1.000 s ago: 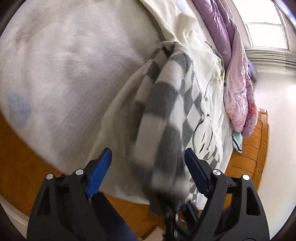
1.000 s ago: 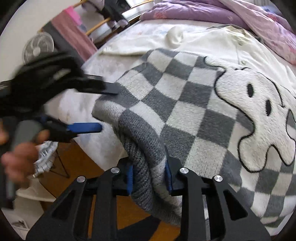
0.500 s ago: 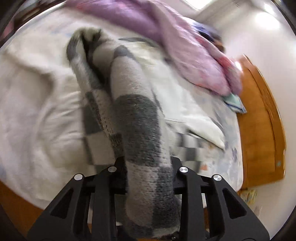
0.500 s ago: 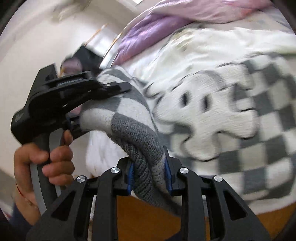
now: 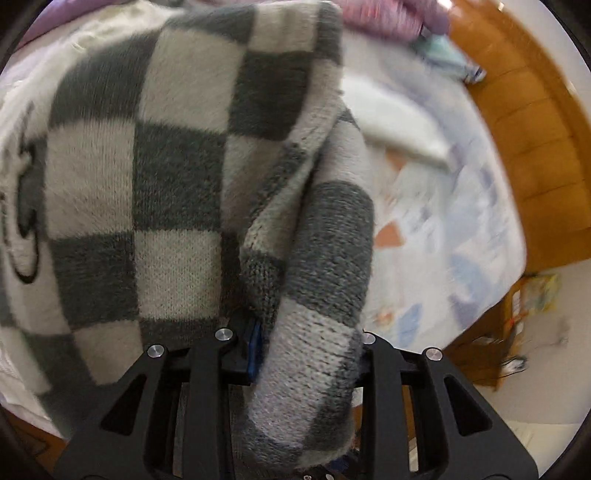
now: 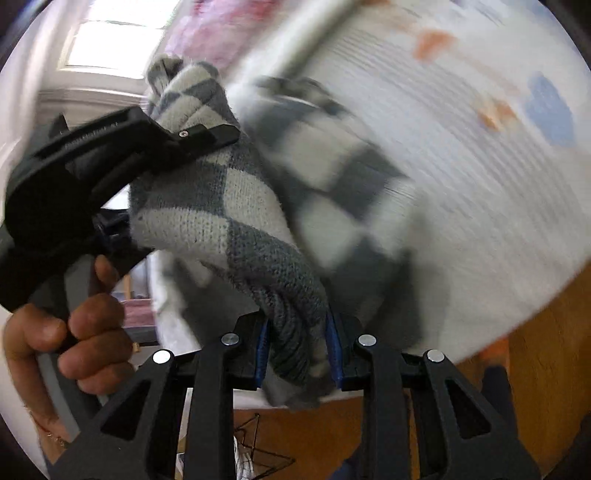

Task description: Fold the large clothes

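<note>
A grey and white checkered knit sweater (image 5: 155, 177) fills the left wrist view, lifted above the bed. My left gripper (image 5: 303, 350) is shut on a bunched edge of it. In the right wrist view my right gripper (image 6: 299, 350) is shut on another bunched part of the sweater (image 6: 236, 221). The left gripper (image 6: 122, 147) shows there at the left, held by a hand (image 6: 74, 332), clamping the same sweater close beside my right one. The rest of the sweater hangs blurred toward the bed.
The bed has a white sheet with small coloured prints (image 5: 443, 221). A wooden bed frame (image 5: 524, 147) lies at the right. Pink and purple bedding (image 5: 388, 18) is at the far edge. A window (image 6: 110, 37) is at the upper left.
My left gripper has shut on the sweater edge it was open around. Both grippers have lifted and swung the sweater toward the bed's printed side. The views are motion blurred.
</note>
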